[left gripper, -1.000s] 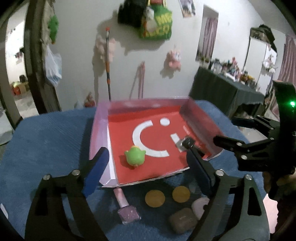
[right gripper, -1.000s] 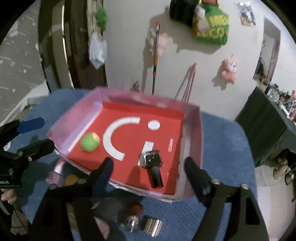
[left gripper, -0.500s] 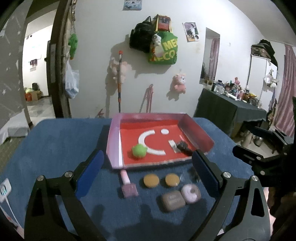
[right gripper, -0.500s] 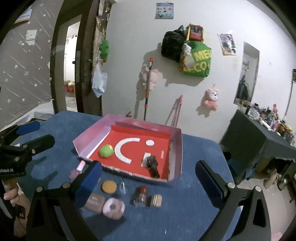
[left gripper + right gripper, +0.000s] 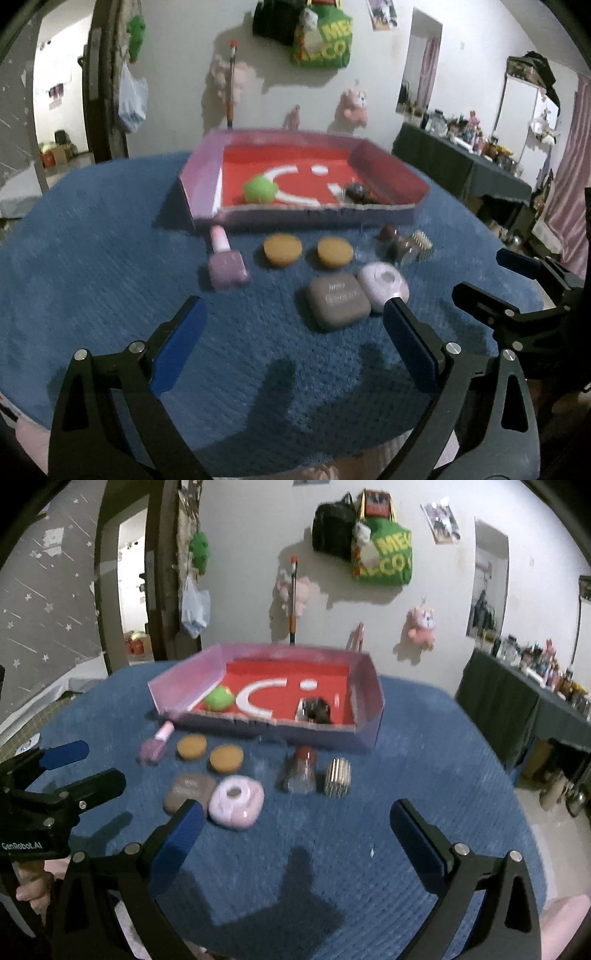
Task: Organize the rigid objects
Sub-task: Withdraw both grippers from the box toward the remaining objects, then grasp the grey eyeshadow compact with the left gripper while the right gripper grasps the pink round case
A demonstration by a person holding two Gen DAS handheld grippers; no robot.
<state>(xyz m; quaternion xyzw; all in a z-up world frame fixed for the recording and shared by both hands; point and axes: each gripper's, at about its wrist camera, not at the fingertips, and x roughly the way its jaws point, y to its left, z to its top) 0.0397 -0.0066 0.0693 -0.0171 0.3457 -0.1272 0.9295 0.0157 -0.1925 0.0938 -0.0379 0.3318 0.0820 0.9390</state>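
Jaws standing wide apart and empty, the left gripper (image 5: 291,339) and right gripper (image 5: 295,827) are hovering short of the tray (image 5: 364,705), leaving room to choose among the loose items lined up just before it.

A shallow pink box (image 5: 365,698) with a red floor sits on the blue cloth. Inside it lie a green ball (image 5: 219,698) at the left and a dark, blurred object (image 5: 314,709) at the right. In front of the box lie a pink nail polish bottle (image 5: 226,264) on its side, two flat orange discs (image 5: 282,249) (image 5: 335,252), a grey-brown case (image 5: 338,301) touching a lilac round case (image 5: 384,280), a small clear jar (image 5: 301,770) with a red cap, and a ribbed metal piece (image 5: 337,776).
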